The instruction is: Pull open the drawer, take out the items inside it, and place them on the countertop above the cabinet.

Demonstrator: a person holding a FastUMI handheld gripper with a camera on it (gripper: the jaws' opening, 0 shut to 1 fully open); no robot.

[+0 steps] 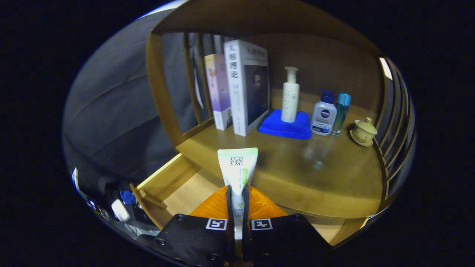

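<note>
Clamped between the gripper's (237, 196) two fingers was a white tube (237, 168), both fingers pressing its sides, its flat crimped end pointing ahead. The tube hung above the front edge of the wooden countertop (297, 174). Below and to the left of the fingers the drawer (174, 185) stood pulled open, its pale wood floor showing. Farther back on the countertop two books (237, 89) stood upright side by side. Right of them a blue cloth (287, 128) lay folded with a tall white pump bottle (290, 96) standing on it. Just beside the cloth stood a short white bottle (323, 116) with a blue pump, touching or nearly touching a slim teal bottle (341, 109). A lidded cup (363, 131) on a saucer sat farthest right.
</note>
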